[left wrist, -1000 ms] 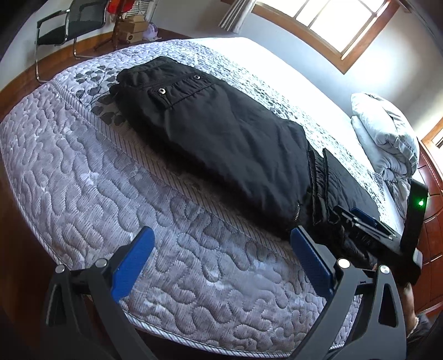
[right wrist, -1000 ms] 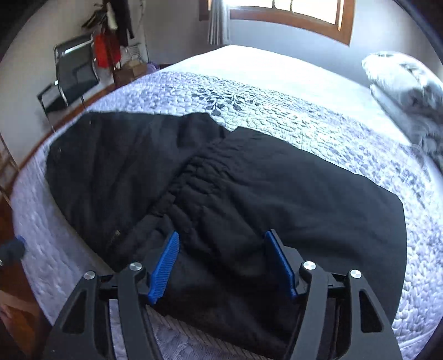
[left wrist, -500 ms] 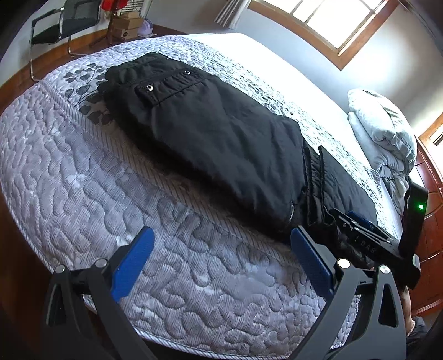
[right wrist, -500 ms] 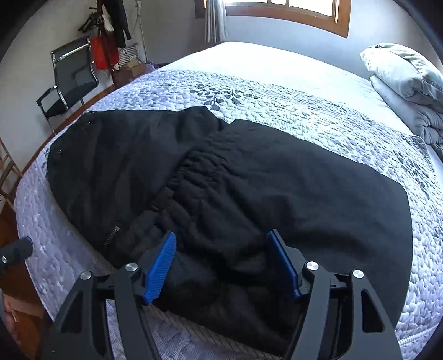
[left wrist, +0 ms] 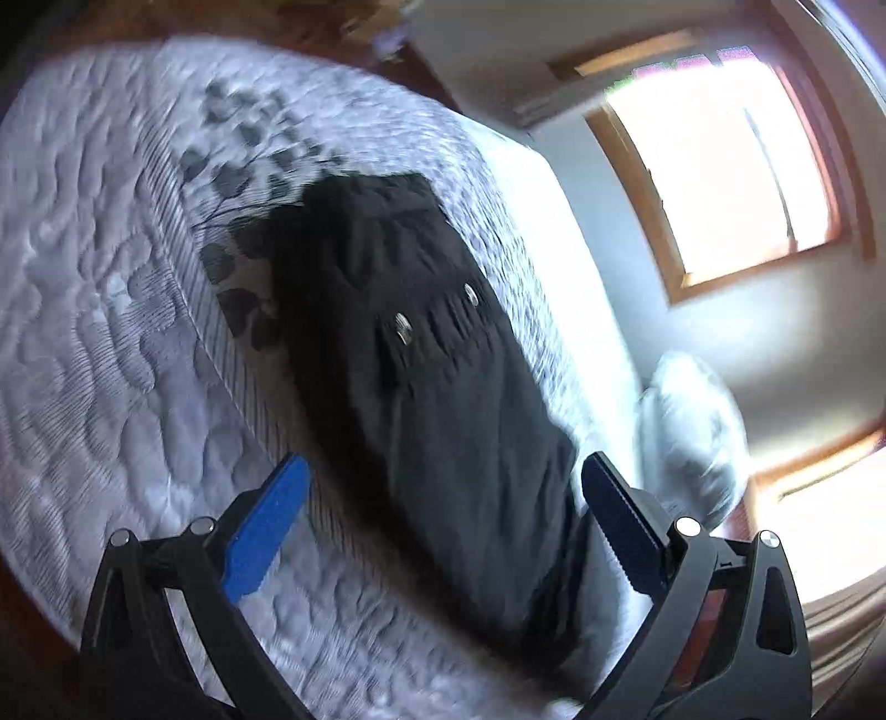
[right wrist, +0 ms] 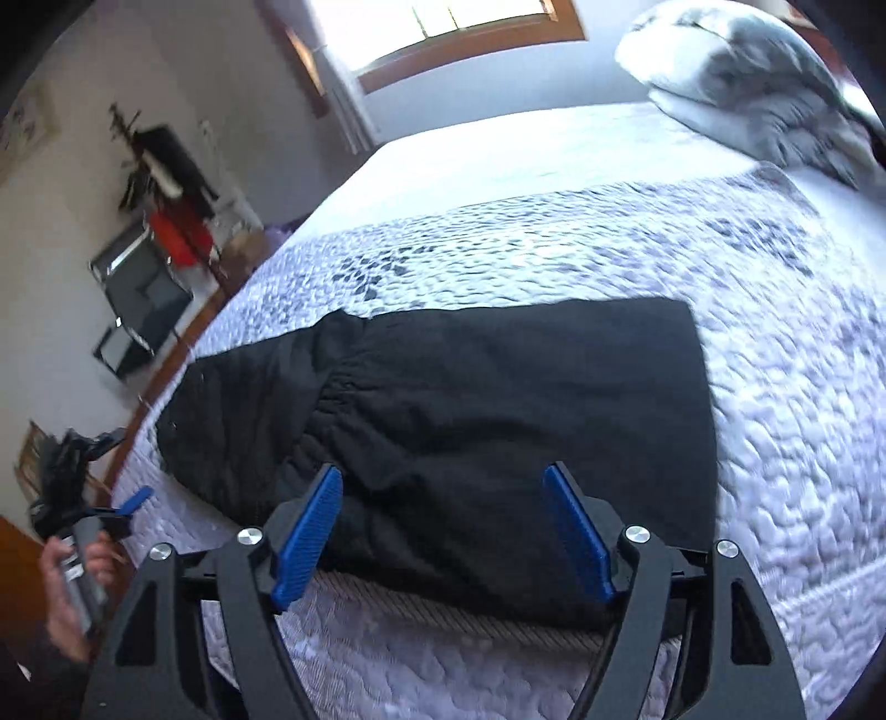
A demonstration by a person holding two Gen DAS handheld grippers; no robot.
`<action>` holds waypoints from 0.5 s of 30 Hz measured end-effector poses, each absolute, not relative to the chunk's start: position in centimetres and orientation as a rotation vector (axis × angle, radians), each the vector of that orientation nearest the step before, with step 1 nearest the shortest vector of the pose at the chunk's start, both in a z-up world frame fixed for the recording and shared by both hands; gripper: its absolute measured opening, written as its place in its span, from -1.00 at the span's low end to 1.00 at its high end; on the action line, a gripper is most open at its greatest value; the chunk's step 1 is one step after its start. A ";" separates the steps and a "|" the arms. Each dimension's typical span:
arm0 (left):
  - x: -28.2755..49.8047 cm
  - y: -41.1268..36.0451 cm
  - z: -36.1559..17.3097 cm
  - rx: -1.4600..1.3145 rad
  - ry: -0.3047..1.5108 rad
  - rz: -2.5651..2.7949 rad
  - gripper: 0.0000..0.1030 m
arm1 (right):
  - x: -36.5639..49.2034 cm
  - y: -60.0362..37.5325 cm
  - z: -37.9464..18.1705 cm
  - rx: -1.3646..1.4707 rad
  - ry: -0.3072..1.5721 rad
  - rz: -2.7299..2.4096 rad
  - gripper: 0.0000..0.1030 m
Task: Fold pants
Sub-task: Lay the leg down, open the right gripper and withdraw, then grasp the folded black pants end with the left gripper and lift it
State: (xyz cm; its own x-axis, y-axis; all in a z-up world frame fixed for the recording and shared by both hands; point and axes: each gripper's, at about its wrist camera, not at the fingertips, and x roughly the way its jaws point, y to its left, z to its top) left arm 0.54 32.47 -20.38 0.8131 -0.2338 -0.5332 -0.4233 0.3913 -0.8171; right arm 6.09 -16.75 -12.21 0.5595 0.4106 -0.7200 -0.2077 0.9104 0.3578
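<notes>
Black pants (right wrist: 498,421) lie flat on the quilted mattress (right wrist: 775,360), folded into a long dark block near the mattress's front edge. From my right wrist view the gathered waistband (right wrist: 332,404) sits left of centre, with a smooth folded panel stretching right of it to a square corner. My right gripper (right wrist: 443,531) hangs spread wide over the near edge of the pants, blue pads (right wrist: 304,537) apart, nothing between them; whether the tips touch the cloth I can't tell. My left gripper (left wrist: 443,531) is also released, pads (left wrist: 260,543) wide apart, holding nothing, above the near end of the pants. In the left view the pants (left wrist: 421,387) run lengthwise away from the gripper, with two metal snaps (left wrist: 403,332) on a pocket flap about midway up. That frame is heavily blurred, so fabric detail is probably unreliable.

Relative to the mattress: a grey pillow (right wrist: 764,94) rests at its far right corner, a bare white sheet area (right wrist: 526,149) covers its far part, and a wood-framed window (right wrist: 465,33) is on the wall beyond. A black chair (right wrist: 144,299) and red clothing (right wrist: 183,232) stand off its left side. In the right view the left gripper (right wrist: 133,501) appears off the mattress's left front corner, gripped by the person's left hand (right wrist: 72,587).
</notes>
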 end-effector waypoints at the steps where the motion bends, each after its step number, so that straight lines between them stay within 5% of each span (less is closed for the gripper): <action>1: 0.6 33.3 -20.9 -1.236 0.633 0.136 0.91 | 5.9 -17.1 -12.1 0.240 0.903 0.361 0.48; 15: 2.4 38.5 -25.8 -1.537 0.524 0.078 0.91 | 6.4 -17.6 -12.9 0.200 0.927 0.329 0.51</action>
State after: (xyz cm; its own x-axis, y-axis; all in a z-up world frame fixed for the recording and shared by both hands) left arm 2.37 38.45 -25.81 0.8881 -0.2737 -0.3692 -0.3689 0.0546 -0.9279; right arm 6.44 -17.61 -12.89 0.5551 0.3620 -0.7489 -0.1915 0.9318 0.3084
